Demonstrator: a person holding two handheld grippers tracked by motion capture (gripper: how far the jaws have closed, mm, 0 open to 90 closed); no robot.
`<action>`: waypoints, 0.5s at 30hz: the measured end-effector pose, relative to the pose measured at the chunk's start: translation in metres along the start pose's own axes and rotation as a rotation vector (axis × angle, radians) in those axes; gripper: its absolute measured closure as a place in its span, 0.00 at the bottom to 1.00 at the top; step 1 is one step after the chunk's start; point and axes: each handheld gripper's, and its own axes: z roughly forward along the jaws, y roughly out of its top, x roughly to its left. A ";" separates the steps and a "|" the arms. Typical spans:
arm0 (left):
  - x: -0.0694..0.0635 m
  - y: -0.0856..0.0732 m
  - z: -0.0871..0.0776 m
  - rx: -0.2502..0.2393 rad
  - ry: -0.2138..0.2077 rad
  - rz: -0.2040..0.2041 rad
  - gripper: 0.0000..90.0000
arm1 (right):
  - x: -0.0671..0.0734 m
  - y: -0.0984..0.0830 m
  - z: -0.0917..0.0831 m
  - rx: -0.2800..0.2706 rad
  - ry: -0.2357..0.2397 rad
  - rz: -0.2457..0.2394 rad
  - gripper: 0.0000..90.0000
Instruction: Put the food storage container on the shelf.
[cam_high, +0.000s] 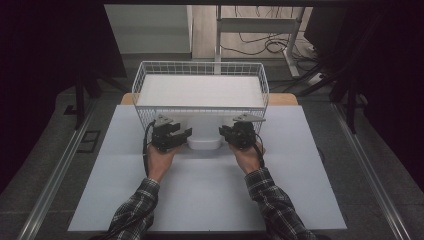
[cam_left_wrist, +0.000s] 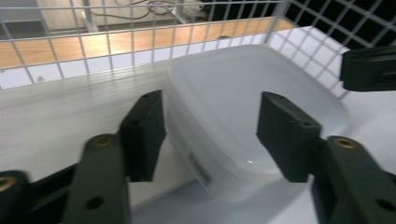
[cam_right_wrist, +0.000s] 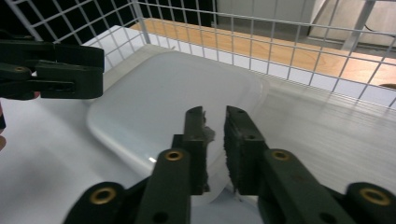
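Note:
A translucent white plastic container (cam_high: 203, 136) sits on the pale table mat, against the front wall of a white wire basket (cam_high: 200, 67). My left gripper (cam_high: 175, 136) is at its left side and stands open, its jaws astride the container's (cam_left_wrist: 243, 107) near corner without touching it; between its tips the left gripper (cam_left_wrist: 210, 121) holds nothing. My right gripper (cam_high: 231, 134) is at the container's right side. In the right gripper view the right gripper (cam_right_wrist: 215, 126) is shut on the thin edge of the container (cam_right_wrist: 173, 102).
A flat white slab (cam_high: 200, 90) covers the basket's floor. The basket's mesh (cam_left_wrist: 93, 42) (cam_right_wrist: 280, 46) rises right behind the container. The pale mat (cam_high: 200, 190) spreads toward the person. Dark floor, rails and cables surround the table.

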 end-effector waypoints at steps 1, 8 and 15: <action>-0.001 -0.001 -0.003 0.003 -0.008 0.007 0.41 | 0.001 -0.001 -0.001 0.000 0.003 -0.003 0.92; -0.016 -0.012 -0.028 -0.003 -0.070 0.049 0.22 | 0.008 -0.007 -0.016 0.011 0.030 -0.001 0.99; -0.021 -0.032 -0.043 0.028 -0.096 0.031 0.11 | 0.016 -0.015 -0.027 0.021 0.087 -0.038 0.98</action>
